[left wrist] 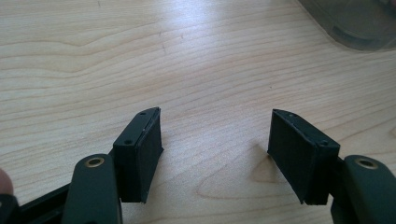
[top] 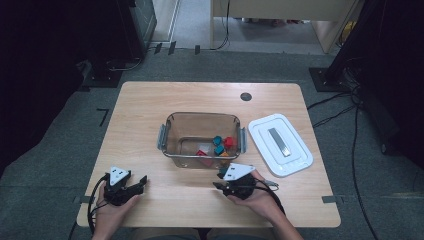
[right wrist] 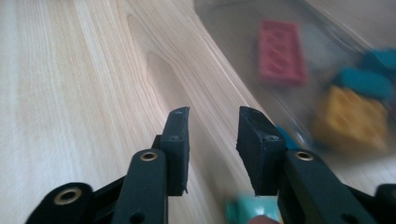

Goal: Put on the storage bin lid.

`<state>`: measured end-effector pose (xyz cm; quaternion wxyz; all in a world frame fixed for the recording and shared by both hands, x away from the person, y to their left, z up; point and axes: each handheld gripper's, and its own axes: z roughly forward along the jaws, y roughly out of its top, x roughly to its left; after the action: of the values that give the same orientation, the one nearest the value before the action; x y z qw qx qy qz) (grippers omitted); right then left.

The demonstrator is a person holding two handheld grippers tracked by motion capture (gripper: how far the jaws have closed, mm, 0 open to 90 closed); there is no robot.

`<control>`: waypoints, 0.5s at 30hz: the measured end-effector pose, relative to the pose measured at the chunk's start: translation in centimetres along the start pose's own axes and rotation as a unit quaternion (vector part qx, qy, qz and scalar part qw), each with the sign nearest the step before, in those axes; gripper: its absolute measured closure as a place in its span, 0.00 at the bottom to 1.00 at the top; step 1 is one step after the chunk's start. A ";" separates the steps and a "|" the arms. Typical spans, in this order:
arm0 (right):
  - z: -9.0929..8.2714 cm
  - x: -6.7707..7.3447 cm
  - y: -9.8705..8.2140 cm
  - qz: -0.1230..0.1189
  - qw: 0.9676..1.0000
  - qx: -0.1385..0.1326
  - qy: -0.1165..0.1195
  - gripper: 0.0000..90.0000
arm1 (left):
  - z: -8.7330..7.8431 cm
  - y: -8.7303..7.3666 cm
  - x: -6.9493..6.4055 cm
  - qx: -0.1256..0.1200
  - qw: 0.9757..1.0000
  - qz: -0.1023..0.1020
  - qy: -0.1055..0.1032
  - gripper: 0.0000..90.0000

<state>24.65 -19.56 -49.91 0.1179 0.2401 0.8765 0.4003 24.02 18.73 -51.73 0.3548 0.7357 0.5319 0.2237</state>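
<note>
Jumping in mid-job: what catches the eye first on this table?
The clear bin at the table's middle, holding red, teal and yellow bricks. Its white lid lies off to the right. Near the front edge, left gripper and right gripper both stand open and empty.

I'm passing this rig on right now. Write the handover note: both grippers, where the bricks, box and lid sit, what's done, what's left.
Left gripper: jaws open, nothing between them, low over bare table at the near left.
Right gripper: jaws apart, nothing gripped, close to the clear box's near wall; a teal piece lies just beneath it, too blurred to identify.
Things: coloured bricks already lie inside the box at mid-table. The white lid lies flat to the box's right, off it.
Done: bricks appear to be in the box.
Left: probably check that teal piece, then fit the lid and latch it.
</note>
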 end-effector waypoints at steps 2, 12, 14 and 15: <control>1.0 0.2 0.6 -0.015 1.000 0.007 -0.008 0.68 | 0.0 0.0 0.1 0.000 1.000 -0.002 -0.002 0.39; 0.7 -1.1 -0.6 -0.016 0.998 0.054 -0.032 0.65 | 0.0 0.0 0.1 -0.001 1.000 -0.004 -0.004 0.39; -0.1 -1.5 -1.3 -0.008 0.998 0.053 -0.034 0.64 | 0.0 0.0 0.1 0.000 1.000 -0.003 -0.004 0.39; -0.5 -1.8 -1.7 -0.005 0.998 0.053 -0.038 0.65 | 0.0 0.0 0.1 0.000 1.000 -0.003 -0.003 0.39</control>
<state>25.48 -21.75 -50.85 0.1402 0.2570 0.8925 0.3430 24.02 18.82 -51.73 0.3574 0.7347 0.5327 0.2206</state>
